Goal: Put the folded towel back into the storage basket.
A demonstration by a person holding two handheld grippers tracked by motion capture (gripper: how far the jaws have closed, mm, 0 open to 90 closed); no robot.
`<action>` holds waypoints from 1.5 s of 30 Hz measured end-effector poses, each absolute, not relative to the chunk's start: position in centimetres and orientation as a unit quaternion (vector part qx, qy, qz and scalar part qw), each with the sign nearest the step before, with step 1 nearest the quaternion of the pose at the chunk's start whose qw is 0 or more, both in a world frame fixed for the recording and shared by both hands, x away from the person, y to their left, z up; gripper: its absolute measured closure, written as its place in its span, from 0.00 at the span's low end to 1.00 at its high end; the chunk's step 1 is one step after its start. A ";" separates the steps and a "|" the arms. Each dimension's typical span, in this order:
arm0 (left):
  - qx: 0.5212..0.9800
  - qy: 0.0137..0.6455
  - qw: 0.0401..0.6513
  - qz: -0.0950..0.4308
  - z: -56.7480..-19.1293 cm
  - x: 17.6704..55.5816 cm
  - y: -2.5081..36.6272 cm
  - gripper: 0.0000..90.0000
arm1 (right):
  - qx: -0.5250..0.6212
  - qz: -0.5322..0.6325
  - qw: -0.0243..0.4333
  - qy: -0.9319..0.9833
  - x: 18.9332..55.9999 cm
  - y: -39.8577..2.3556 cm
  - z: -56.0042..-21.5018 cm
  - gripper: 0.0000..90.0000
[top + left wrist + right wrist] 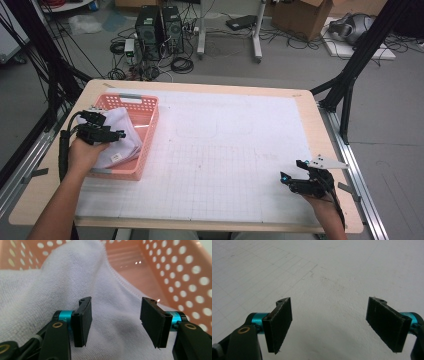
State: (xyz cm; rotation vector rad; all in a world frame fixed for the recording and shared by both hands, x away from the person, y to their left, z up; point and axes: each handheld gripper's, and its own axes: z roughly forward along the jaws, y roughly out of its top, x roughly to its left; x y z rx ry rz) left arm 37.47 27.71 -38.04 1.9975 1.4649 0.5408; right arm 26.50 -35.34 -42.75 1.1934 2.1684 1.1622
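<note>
Towel (50,290) lies under open left hand-held gripper (116,322).

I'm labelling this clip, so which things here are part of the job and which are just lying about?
In the job:
white towel
pink basket
left gripper, open over the towel

Lying about:
right gripper, open over the bare mat
computer towers
cardboard box

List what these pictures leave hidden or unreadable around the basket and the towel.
- Basket floor under the white towel: covered in the high view and the left gripper view.
- Towel's small tag: too small to read, high view.
- Left gripper pads against the towel: touching or just above, cannot tell.
- Towel's near edge: hidden by the left hand, high view.
</note>
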 end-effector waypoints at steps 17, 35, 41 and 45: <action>0.771 0.564 0.245 0.164 -40.8 39.5 26.7 0.44 | 0.427 0.417 0.201 0.777 26.6 -35.4 -42.8 0.22; 0.841 0.419 0.327 0.102 -41.1 38.7 26.0 0.48 | 0.426 0.417 0.201 0.777 26.7 -35.3 -42.8 0.22; 0.791 0.497 0.324 0.150 -40.2 38.8 26.4 0.44 | 0.429 0.416 0.201 0.776 26.6 -35.4 -42.8 0.22; 0.752 0.541 0.346 0.149 -40.0 39.2 26.5 0.41 | 0.428 0.415 0.200 0.778 26.6 -35.3 -42.9 0.22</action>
